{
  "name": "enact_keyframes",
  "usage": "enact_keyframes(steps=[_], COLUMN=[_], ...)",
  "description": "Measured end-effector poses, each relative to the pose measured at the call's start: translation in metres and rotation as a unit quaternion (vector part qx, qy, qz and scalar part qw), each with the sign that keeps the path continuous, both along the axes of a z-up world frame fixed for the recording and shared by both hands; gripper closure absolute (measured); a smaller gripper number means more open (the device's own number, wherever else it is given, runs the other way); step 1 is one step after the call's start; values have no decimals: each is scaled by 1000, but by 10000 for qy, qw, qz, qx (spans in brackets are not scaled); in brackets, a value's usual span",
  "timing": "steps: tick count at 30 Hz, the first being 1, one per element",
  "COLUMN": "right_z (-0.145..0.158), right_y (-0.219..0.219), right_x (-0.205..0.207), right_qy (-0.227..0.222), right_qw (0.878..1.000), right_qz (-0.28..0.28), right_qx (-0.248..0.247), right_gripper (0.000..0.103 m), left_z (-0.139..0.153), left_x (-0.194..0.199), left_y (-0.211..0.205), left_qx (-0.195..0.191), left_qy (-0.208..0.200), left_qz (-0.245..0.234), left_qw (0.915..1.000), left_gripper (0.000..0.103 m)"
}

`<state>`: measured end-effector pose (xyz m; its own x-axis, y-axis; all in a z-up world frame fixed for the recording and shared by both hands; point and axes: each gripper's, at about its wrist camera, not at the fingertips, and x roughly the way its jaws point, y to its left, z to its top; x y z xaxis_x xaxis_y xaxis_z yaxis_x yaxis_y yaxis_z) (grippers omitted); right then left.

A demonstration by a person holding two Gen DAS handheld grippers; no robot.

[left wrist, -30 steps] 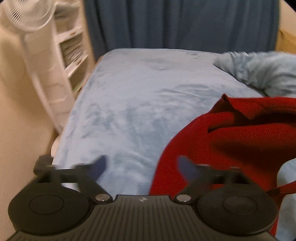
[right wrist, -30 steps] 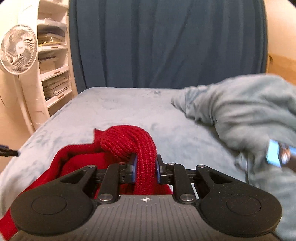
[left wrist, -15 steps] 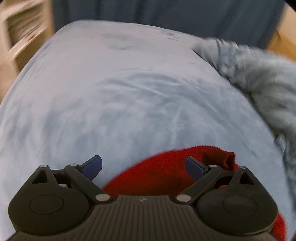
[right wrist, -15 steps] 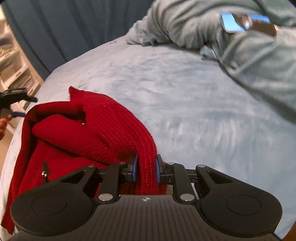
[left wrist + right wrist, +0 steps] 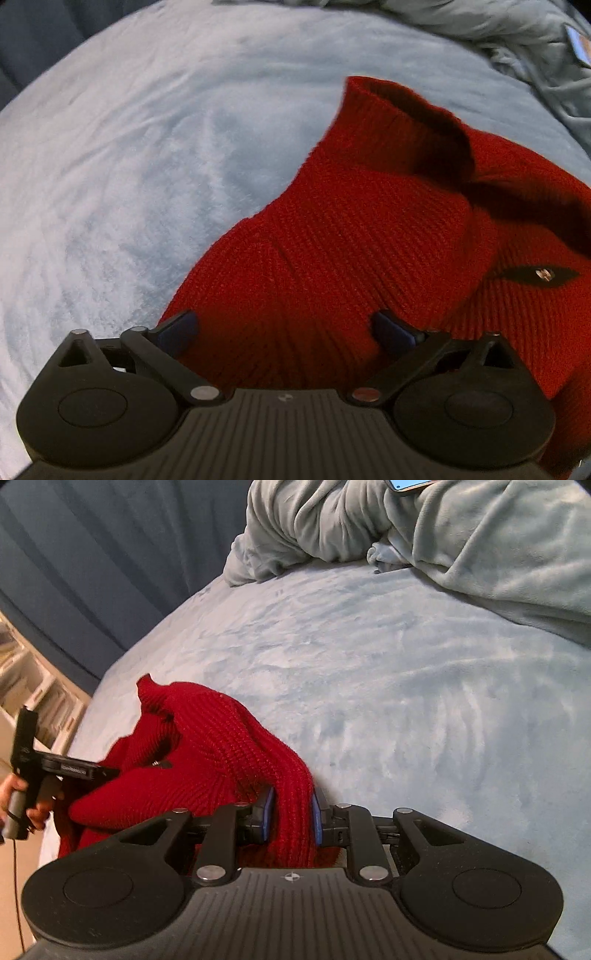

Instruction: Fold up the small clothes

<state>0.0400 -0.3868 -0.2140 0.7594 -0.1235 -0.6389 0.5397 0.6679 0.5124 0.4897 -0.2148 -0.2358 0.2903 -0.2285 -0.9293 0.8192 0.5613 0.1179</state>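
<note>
A red knit sweater (image 5: pixel 369 229) lies bunched on the pale blue bed cover (image 5: pixel 147 147), its ribbed hem or collar standing up at the far end. My left gripper (image 5: pixel 284 325) is open and points steeply down just over the near part of the sweater, the fingers wide apart on either side of the fabric. In the right wrist view a fold of the sweater (image 5: pixel 207 760) runs between my right gripper (image 5: pixel 291 812) pads; the jaws are opening slightly but still pinch the knit. The left gripper's body (image 5: pixel 62 768) and the hand (image 5: pixel 22 805) holding it show at the left.
A crumpled grey-blue blanket (image 5: pixel 461 535) is heaped at the bed's far right, with a phone (image 5: pixel 578 44) lying on it. A dark blue curtain (image 5: pixel 92 554) hangs behind the bed. White shelves (image 5: pixel 33 686) stand past the bed's left edge.
The left gripper swung from the bed's edge down over the red sweater. The right gripper sank and rolled, lowering the sweater onto the bed while still pinching it.
</note>
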Motion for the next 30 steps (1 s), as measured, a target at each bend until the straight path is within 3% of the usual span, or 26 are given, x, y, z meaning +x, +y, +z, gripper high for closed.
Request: enact_keyframes(steps=[3, 8, 11, 17, 20, 22, 24, 27, 30], right_z=[-2, -7, -9, -9, -9, -7, -3, 8, 23], right_y=[-2, -7, -9, -9, -13, -16, -18, -17, -18], right_x=[2, 6, 7, 11, 18, 23, 29, 45, 75], right_qy=[-45, -57, -25, -25, -92, -177, -286, -315, -218], right_qw=[10000, 10000, 9999, 9999, 9999, 9998, 9995, 9988, 9969], right_qz=[3, -72, -140, -142, -103, -93, -64, 85, 306], right_qx=[-15, 14, 18, -57, -30, -19, -72, -358, -691], right_gripper=[79, 72, 60, 52, 39, 30, 24, 19, 17], left_z=[-5, -7, -5, -5, -7, 0, 7, 12, 23], left_x=[16, 25, 33, 38, 34, 21, 3, -15, -19], left_y=[-4, -15, -18, -24, -28, -29, -32, -34, -29], left_qx=[89, 157, 140, -51, -69, -283, -323, -196, -293], left_qy=[304, 352, 418, 491, 380, 215, -236, -700, -792], left_qz=[387, 336, 321, 399, 442, 149, -9, -23, 178], left_qw=[9988, 9987, 9985, 9980, 9983, 9993, 9992, 9974, 9963], left_gripper=[0, 0, 0, 0, 2, 28, 60, 74, 78])
